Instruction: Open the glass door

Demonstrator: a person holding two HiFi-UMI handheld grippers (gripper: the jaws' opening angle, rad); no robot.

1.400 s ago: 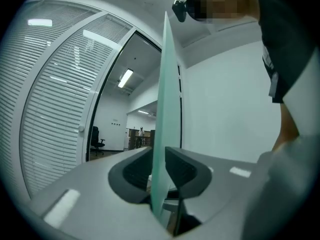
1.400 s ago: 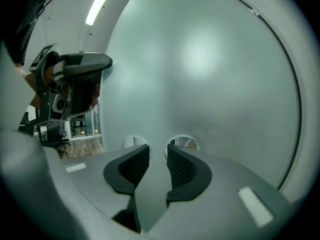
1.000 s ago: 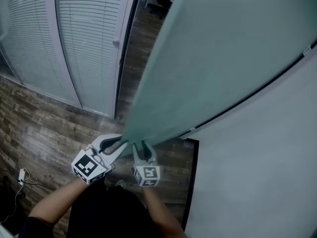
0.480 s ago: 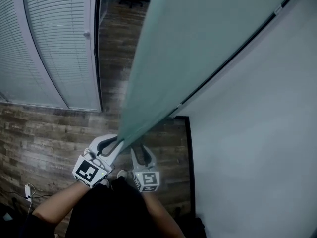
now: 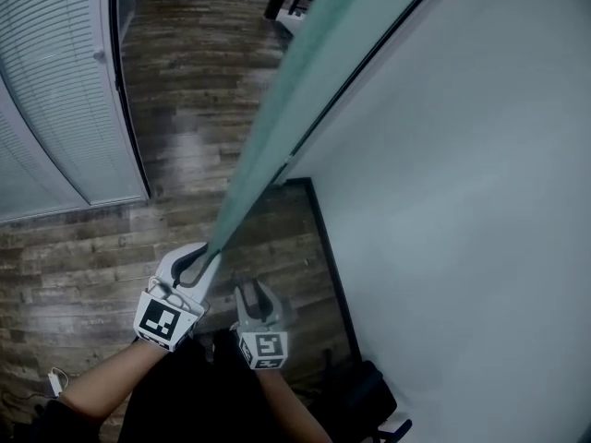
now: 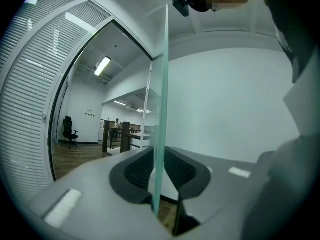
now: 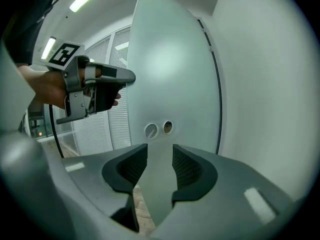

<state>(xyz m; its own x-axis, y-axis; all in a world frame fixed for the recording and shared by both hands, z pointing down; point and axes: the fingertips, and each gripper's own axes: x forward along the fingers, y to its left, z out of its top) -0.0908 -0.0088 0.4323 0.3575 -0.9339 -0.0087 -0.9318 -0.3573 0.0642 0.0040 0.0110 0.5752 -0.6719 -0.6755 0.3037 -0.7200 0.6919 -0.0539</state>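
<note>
The left tongs (image 6: 159, 159) are narrowed onto the free edge of the tall frosted greenish glass door (image 5: 277, 146), 1 ribbed dark pad on each face of the pane, low on the door and close to its bottom corner. Just to the right, the right tongs (image 7: 160, 156) stand wider apart with nothing between them, pointing at the door's frosted face; whether the tips touch it cannot be told. Ahead of them, 2 small round holes (image 7: 151, 131) sit side by side in the pane. The door stands swung out, its face toward the plain white wall (image 5: 462, 201) on the right, with a thin black frame strip (image 5: 325, 257) running along the foot of that wall. A dark bulky thing (image 5: 369, 397), too dim to identify, lies by the wall base behind the right forearm. To the left, a white-framed partition with closed white slat blinds (image 5: 46, 81) curves along the brown wood-plank floor (image 5: 185, 81). Between partition and door the passage runs on to a black office chair (image 6: 69, 131) well beyond. A small white plug with a cable (image 5: 57, 377) lies on the floor at the lower left.
</note>
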